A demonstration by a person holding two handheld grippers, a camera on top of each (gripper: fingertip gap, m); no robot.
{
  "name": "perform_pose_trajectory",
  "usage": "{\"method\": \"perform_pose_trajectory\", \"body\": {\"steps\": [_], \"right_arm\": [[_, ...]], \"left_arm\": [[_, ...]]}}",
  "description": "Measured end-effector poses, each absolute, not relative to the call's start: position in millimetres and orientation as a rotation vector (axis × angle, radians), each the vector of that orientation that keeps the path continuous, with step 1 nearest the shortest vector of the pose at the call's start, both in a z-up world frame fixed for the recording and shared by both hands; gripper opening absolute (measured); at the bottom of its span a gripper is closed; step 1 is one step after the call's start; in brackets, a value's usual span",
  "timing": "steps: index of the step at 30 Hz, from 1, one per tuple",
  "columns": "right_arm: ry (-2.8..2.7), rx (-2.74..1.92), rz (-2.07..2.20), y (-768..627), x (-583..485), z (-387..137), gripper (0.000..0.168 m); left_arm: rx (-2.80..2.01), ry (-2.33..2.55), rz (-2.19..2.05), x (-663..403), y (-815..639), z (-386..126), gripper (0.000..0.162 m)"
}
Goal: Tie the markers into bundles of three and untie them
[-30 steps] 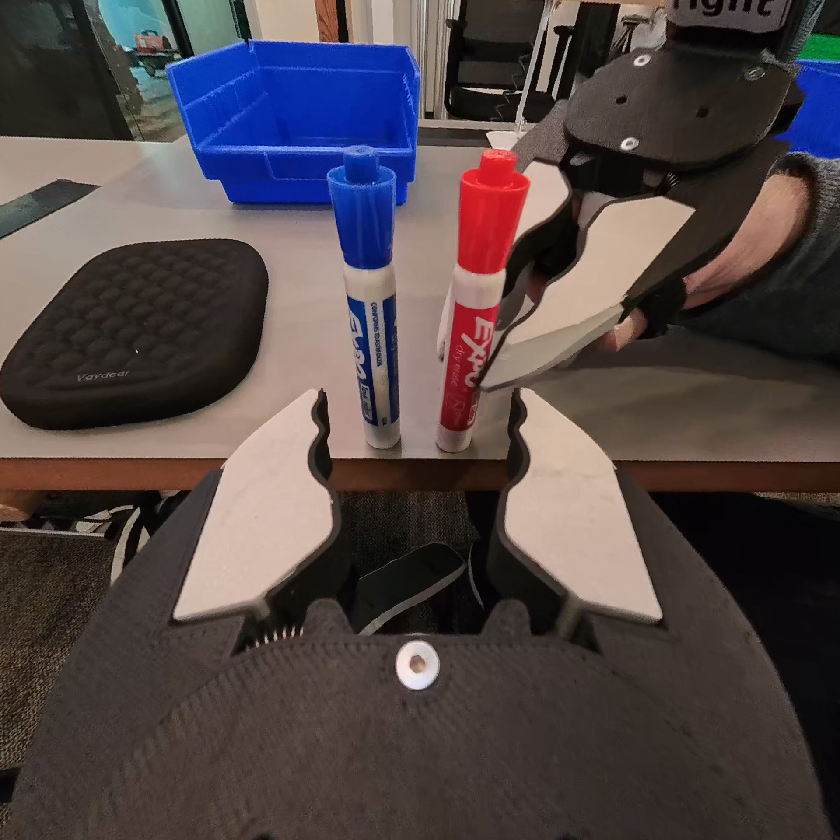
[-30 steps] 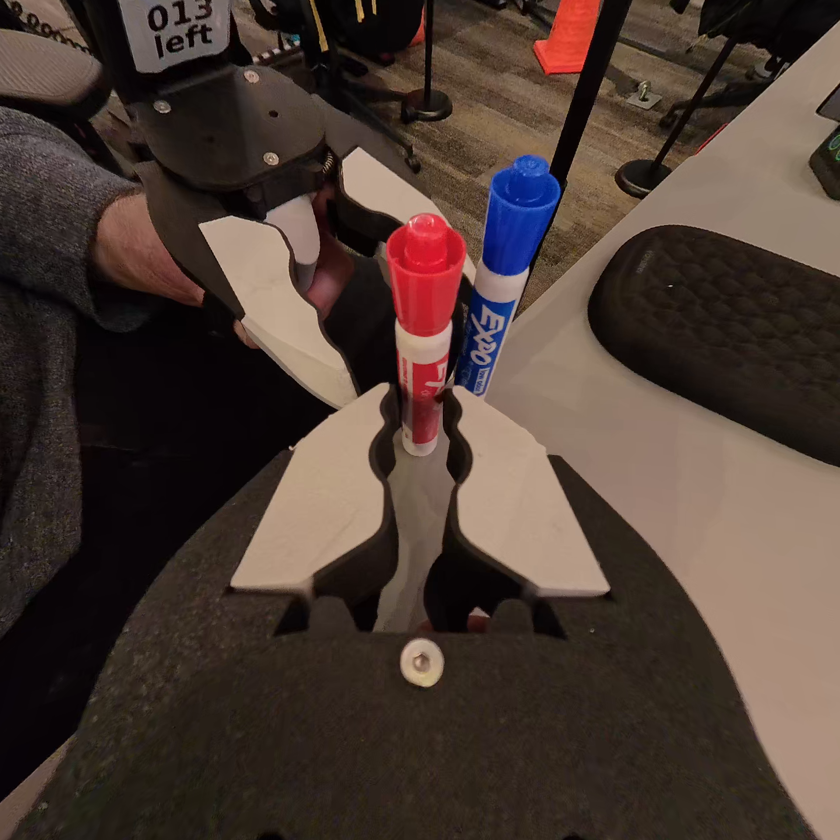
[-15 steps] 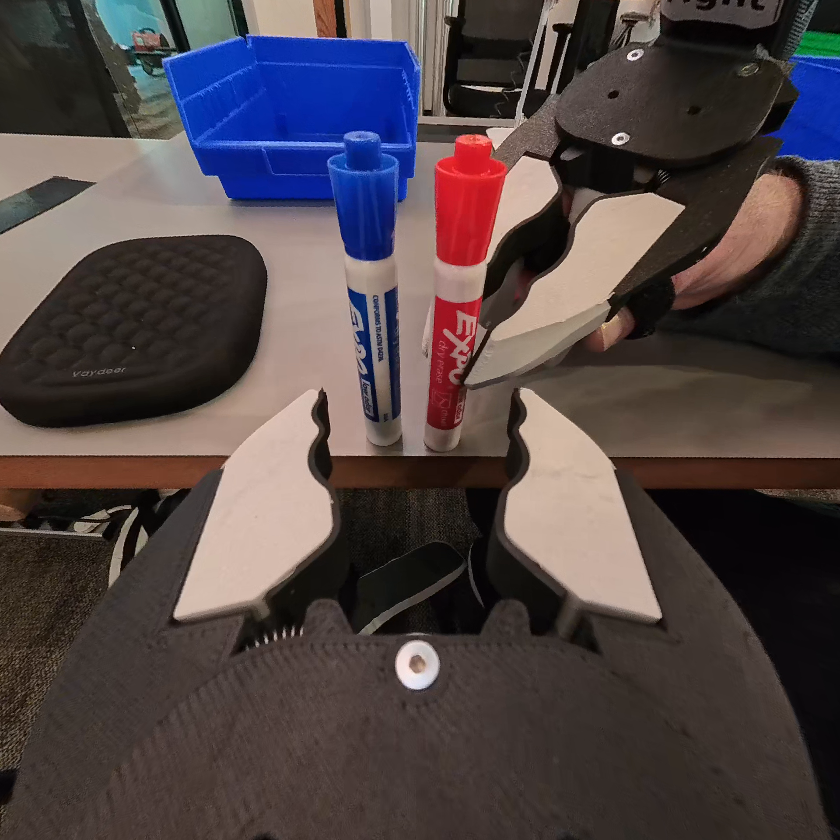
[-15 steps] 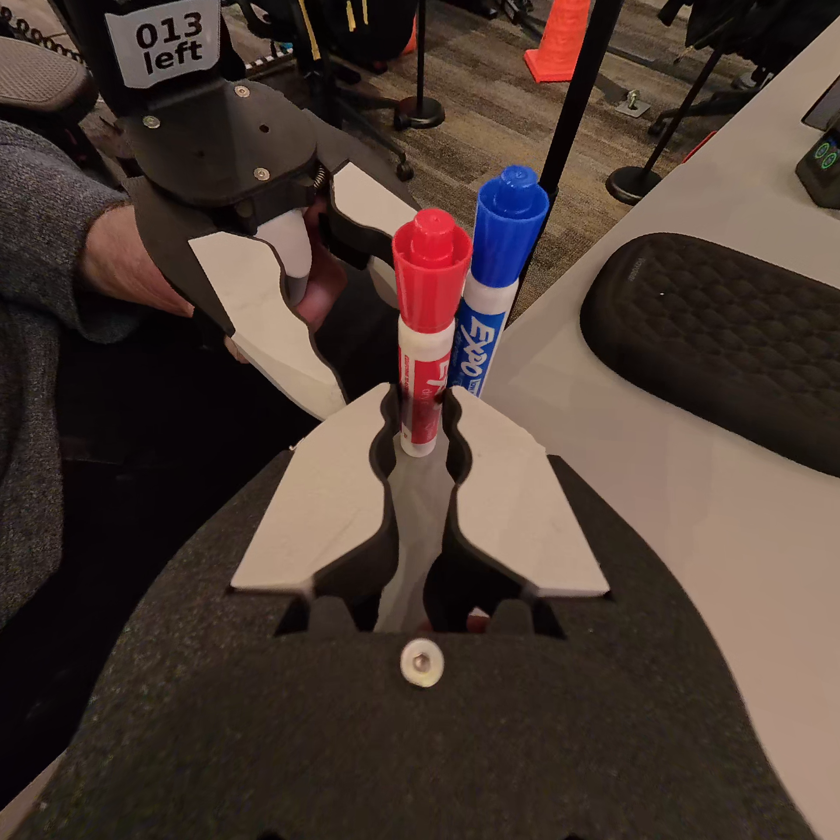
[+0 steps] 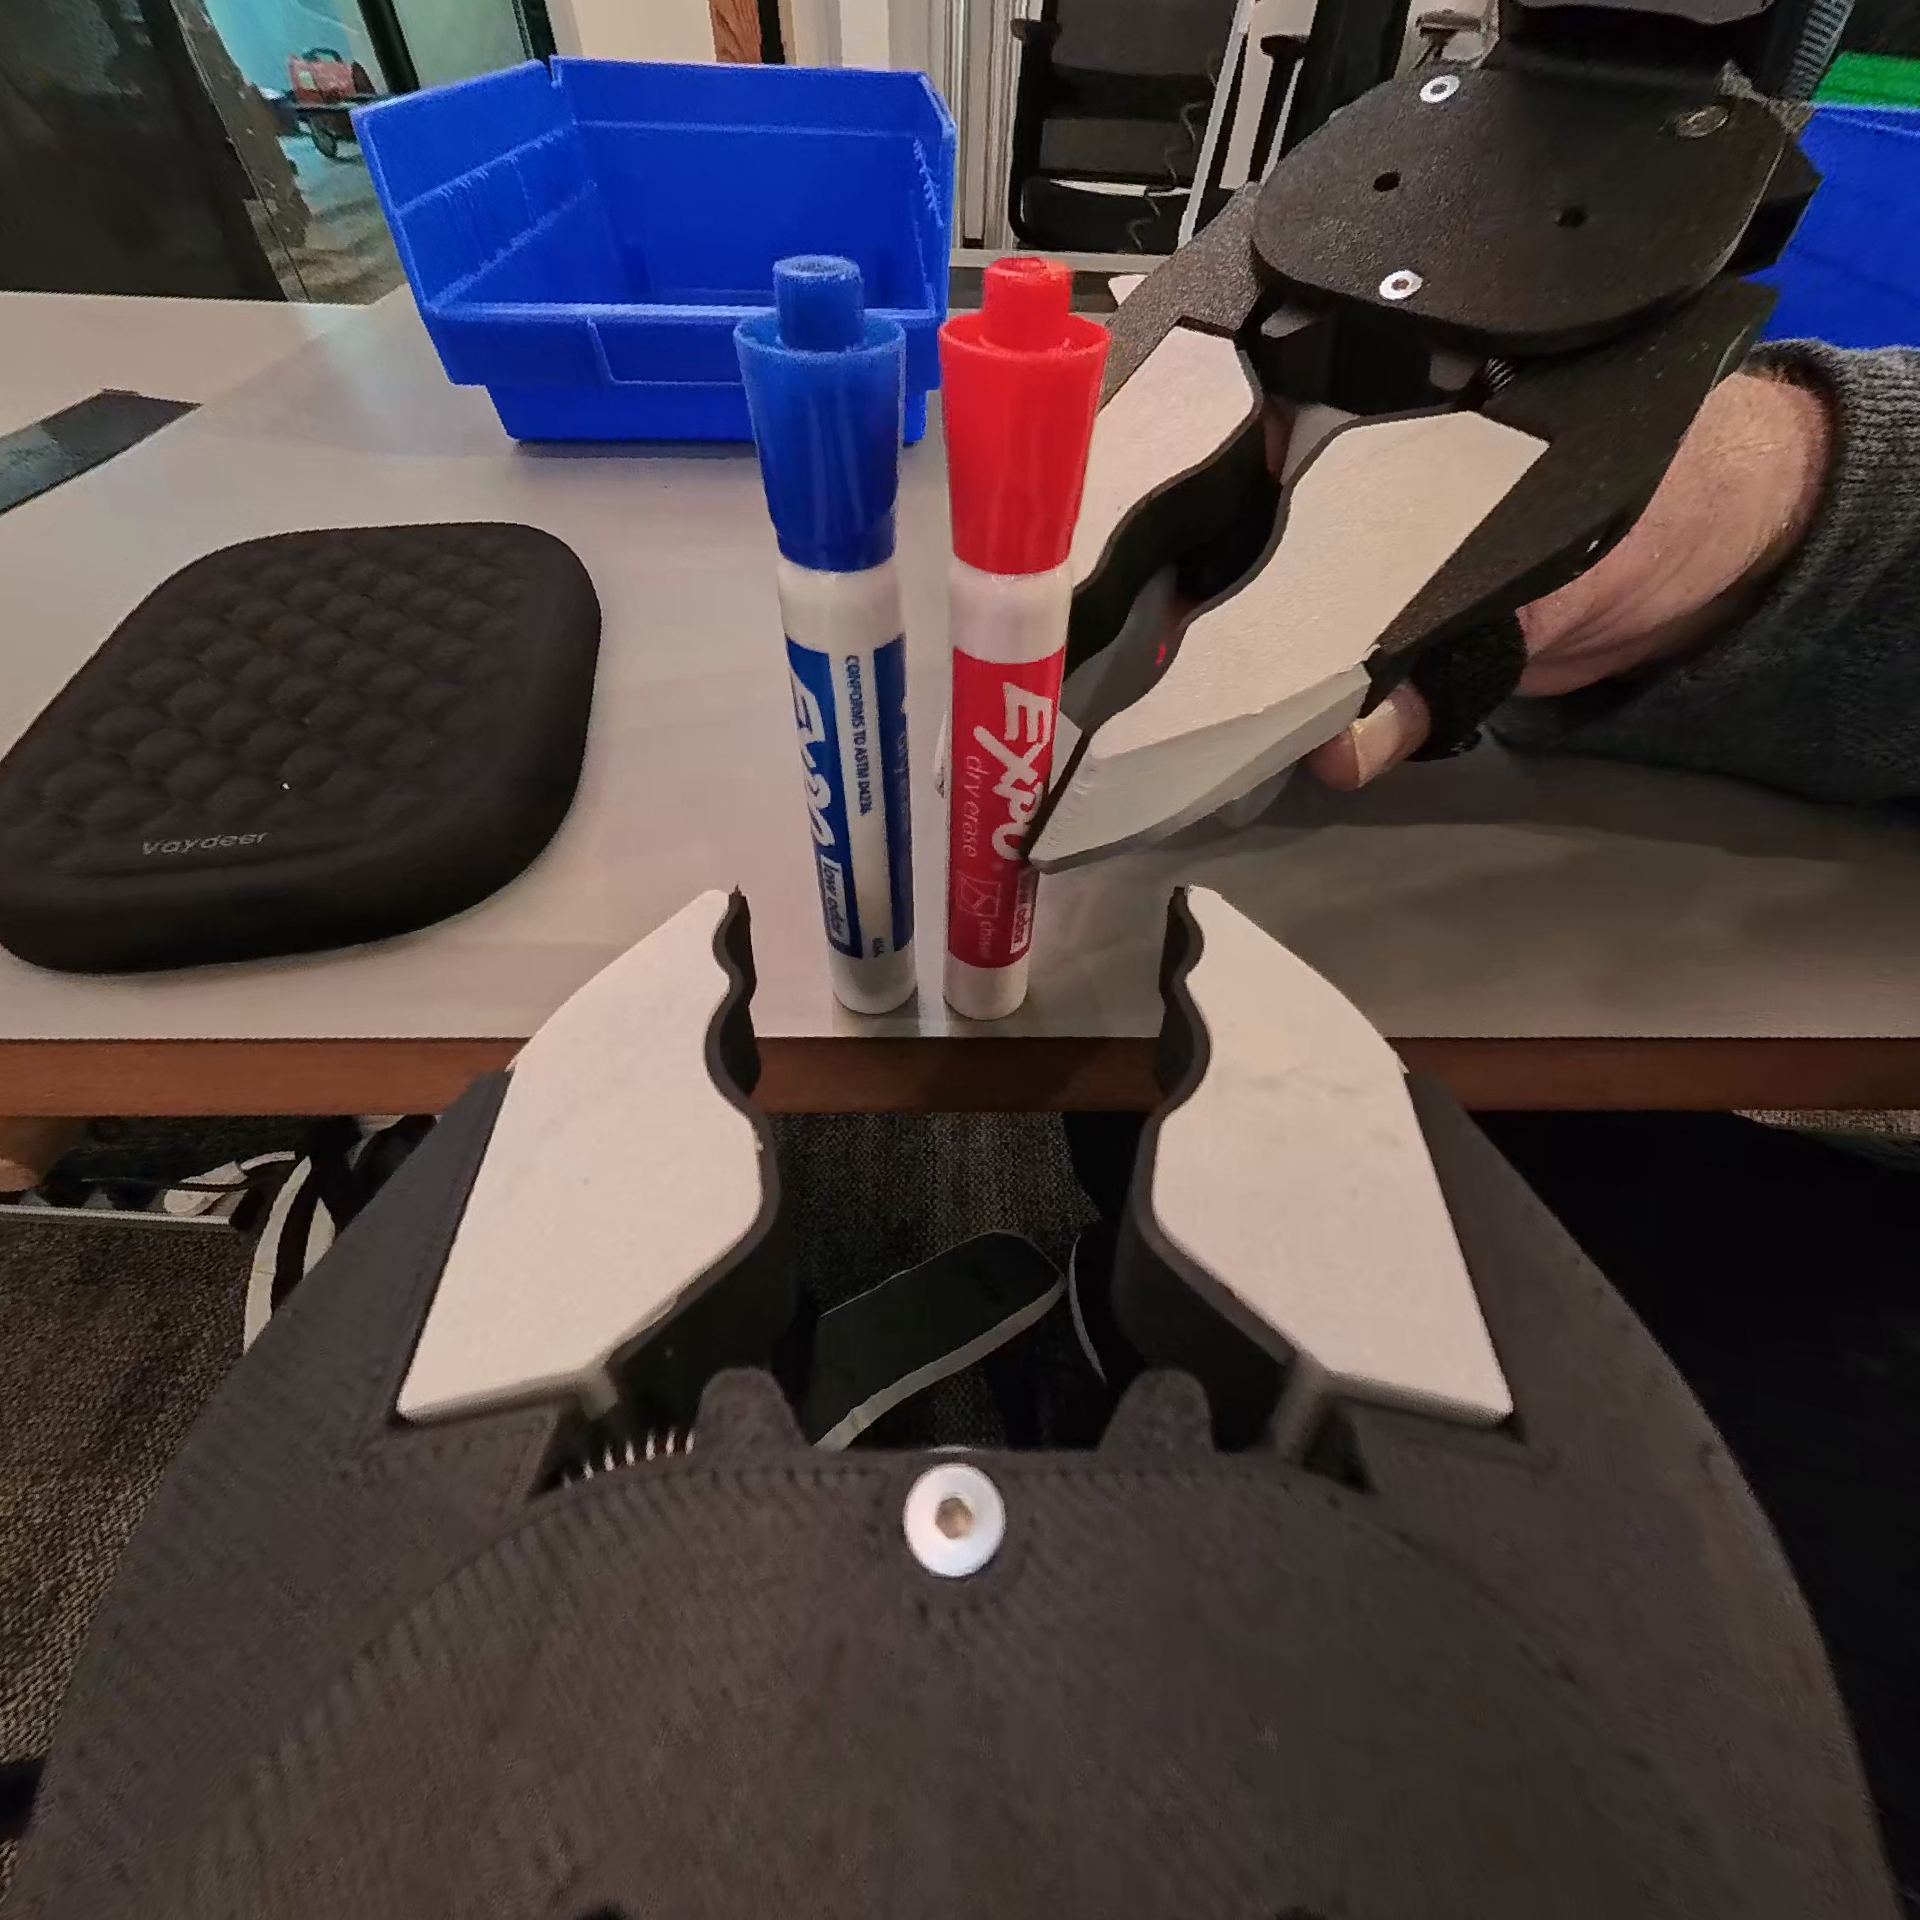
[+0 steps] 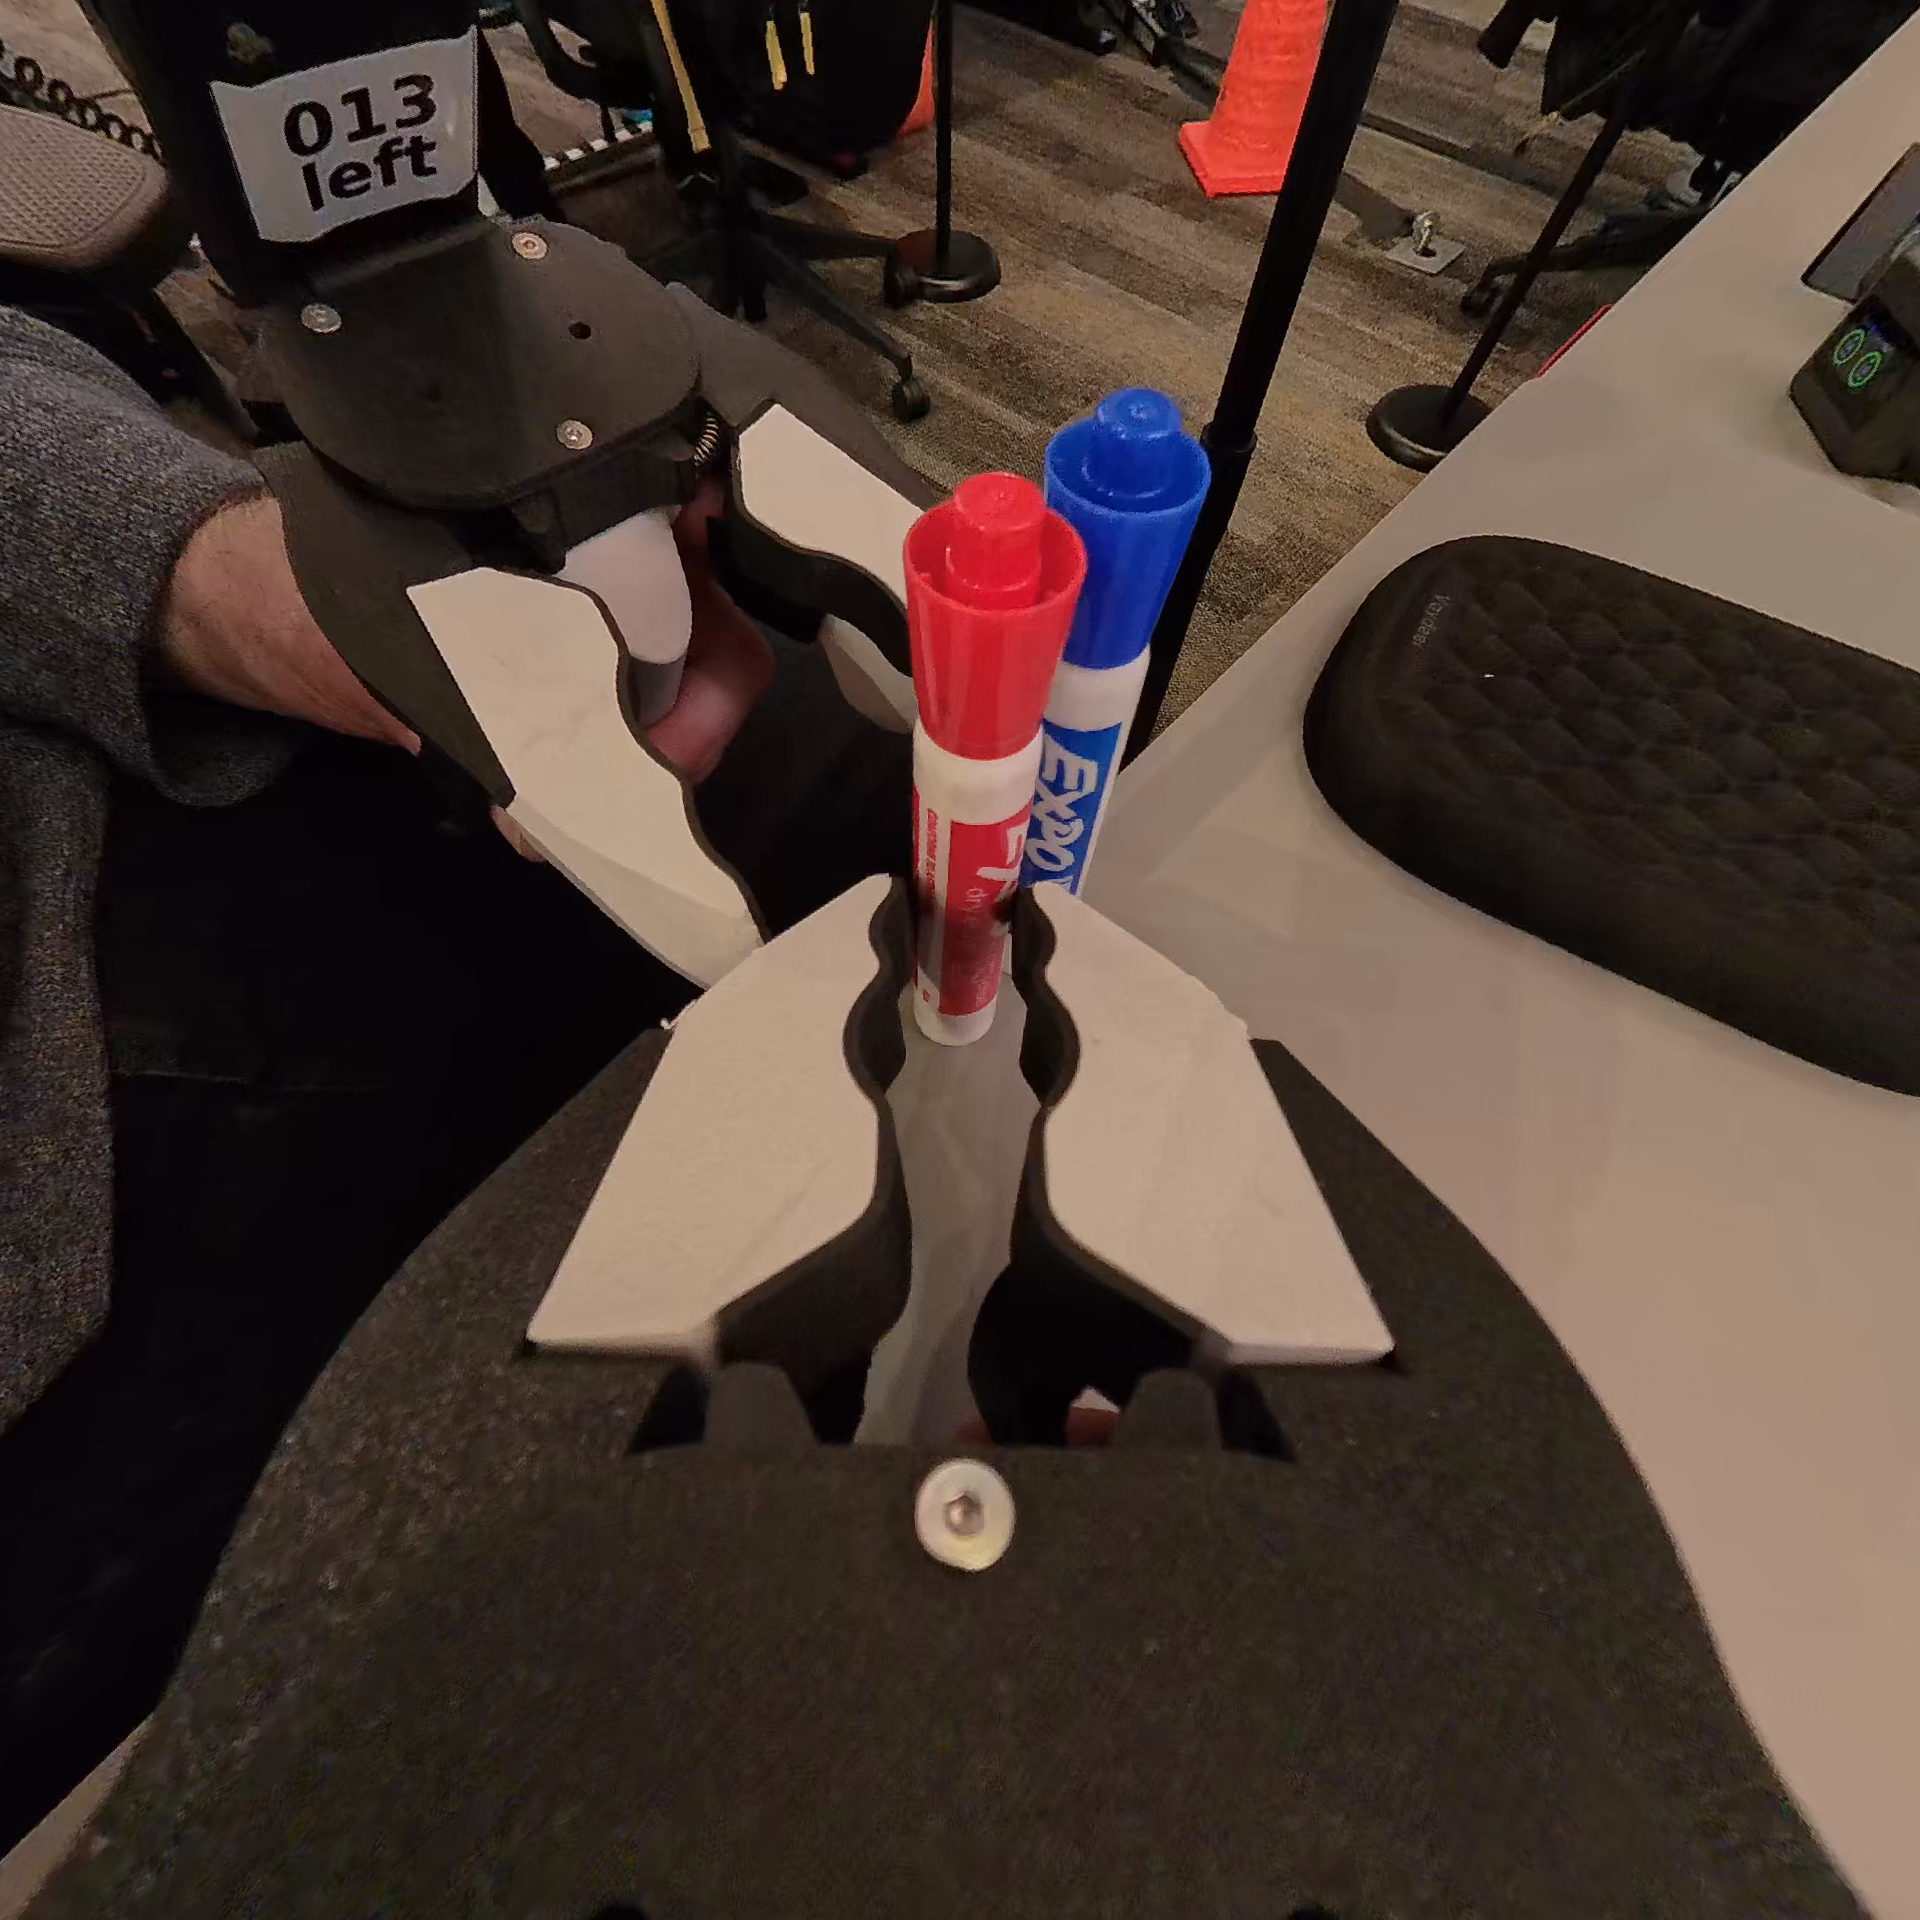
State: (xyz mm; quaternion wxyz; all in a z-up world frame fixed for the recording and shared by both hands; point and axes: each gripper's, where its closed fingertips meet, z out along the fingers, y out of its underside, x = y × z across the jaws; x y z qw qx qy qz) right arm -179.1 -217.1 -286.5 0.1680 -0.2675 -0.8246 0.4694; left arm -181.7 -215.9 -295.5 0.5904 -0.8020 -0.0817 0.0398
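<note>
Two markers stand upright, caps up, at the near edge of the table (image 5: 312, 436), almost touching: the blue marker (image 5: 842, 644) just to the 9 o'clock side of the red marker (image 5: 1003, 644) in the left wrist view. The right gripper (image 6: 956, 914) is clamped on the red marker's lower barrel, its tips pinching the white body near the base. The left gripper (image 5: 956, 914) hangs below the table edge at 6 o'clock from the pair, its jaws spread wide and empty. A black pad (image 5: 281, 727) lies at 9 o'clock and a blue bin (image 5: 665, 239) at 12 o'clock. The markers look light, stiff and smooth, so they should tip or slide easily; the low grip on the barrel seems steadier than the tapered cap. No third marker or tie is in view
</note>
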Motion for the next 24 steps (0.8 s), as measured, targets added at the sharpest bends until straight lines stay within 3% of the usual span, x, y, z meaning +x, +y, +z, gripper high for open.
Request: {"method": "perform_pose_trajectory", "body": {"steps": [24], "right_arm": [[-2.337,-0.752,1.331,-217.6,-181.7,-287.8,0.018]], "left_arm": [[-1.871,-0.186,0.087,-180.7,-214.8,-299.2,0.074]]}}
